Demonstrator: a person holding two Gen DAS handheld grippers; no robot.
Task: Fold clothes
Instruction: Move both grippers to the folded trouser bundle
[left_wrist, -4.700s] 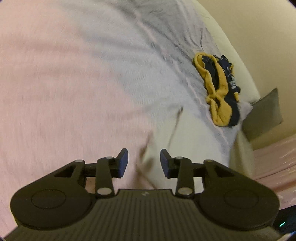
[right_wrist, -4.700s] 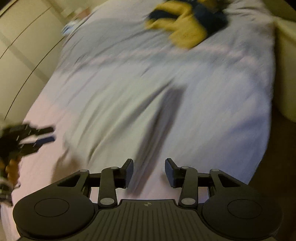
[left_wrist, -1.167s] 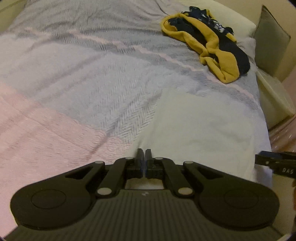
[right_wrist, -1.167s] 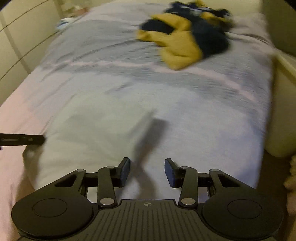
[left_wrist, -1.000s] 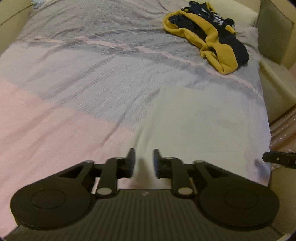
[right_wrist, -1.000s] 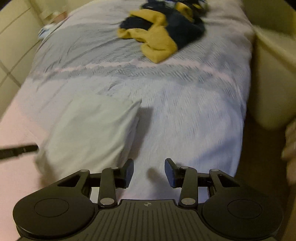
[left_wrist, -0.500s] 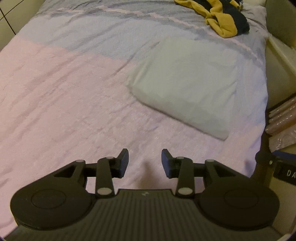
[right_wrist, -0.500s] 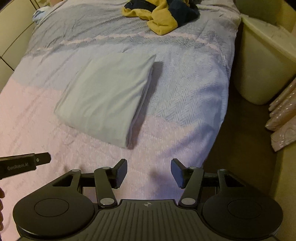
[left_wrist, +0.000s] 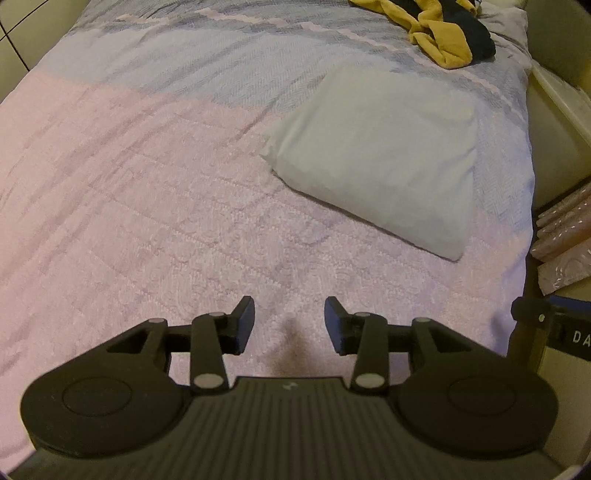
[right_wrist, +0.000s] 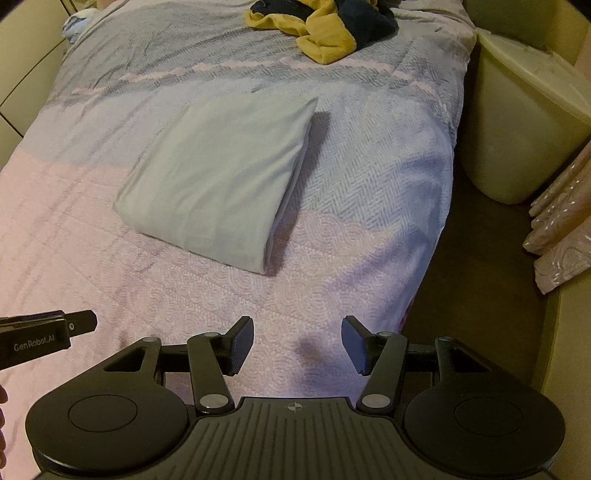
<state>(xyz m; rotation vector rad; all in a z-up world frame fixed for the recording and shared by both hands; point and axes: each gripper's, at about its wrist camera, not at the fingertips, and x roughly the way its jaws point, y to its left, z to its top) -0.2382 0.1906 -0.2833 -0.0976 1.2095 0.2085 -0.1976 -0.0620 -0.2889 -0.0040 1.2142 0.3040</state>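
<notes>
- Your left gripper (left_wrist: 289, 320) hangs over the pink part of the bedspread (left_wrist: 129, 206), pointing steeply down. Its jaws have just been opening and now stand apart, with only bedspread showing between them.
- Your right gripper (right_wrist: 297, 341) sits above the same pink area near the edge of the bed. Its jaws have just been opening too and stand wide, gripping nothing.
- The folded pale garment (right_wrist: 218, 177) lies flat on the bedspread ahead of both grippers, well clear of the fingertips, straddling the line where pink meets grey-blue. The folded edge faces the bed's right side.
- A crumpled pile of yellow and navy clothes (right_wrist: 328, 33) rests at the far end of the bed, well apart from the folded piece.
- A cream bin (right_wrist: 517, 122) stands on the floor just beside the bed on the right.
- Something pink and patterned (right_wrist: 561, 229) shows at the right edge; it may be a curtain, but the view is too partial to be sure.
</notes>
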